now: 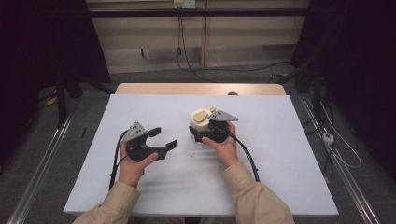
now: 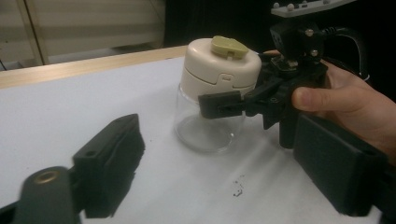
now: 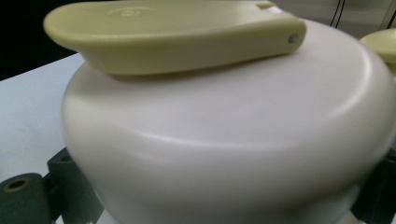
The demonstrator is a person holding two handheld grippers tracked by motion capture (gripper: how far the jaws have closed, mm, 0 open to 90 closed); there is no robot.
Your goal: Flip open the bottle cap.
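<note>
Item: jar (image 2: 210, 116), clear glass body, cream lid (image 2: 219, 65) with olive flip tab (image 2: 229, 46) lying flat on top; upright on the white desk (image 1: 280, 177), slightly back of centre, a second small olive knob (image 1: 213, 109) just behind the tab. Right gripper (image 1: 207, 136): on the near side of the jar, fingers (image 2: 219, 103) closed in around it just below the lid, one at each side in its own view; apparently gripping, contact on the far side hidden. Left gripper (image 1: 164, 139): well to the left of the jar, resting low over the desk, fingers (image 2: 109, 156) spread wide, nothing between them, aimed toward the jar. Small dark specks (image 2: 238, 186) on the desk just in front of the jar. Wooden edge (image 1: 201, 88) behind the jar, beyond the white surface; floor cables farther back. Step in hand, by judgement: steadying the jar with the right gripper ahead of work on the lid. Next move, by judgement: bringing the left gripper across to the jar, raised to lid height, fingers closing on the lid rim or under the free end of the tab, right grip kept firm to stop the glass from turning or sliding. Risk: smooth glass slipping in the fingers under twisting load.
</note>
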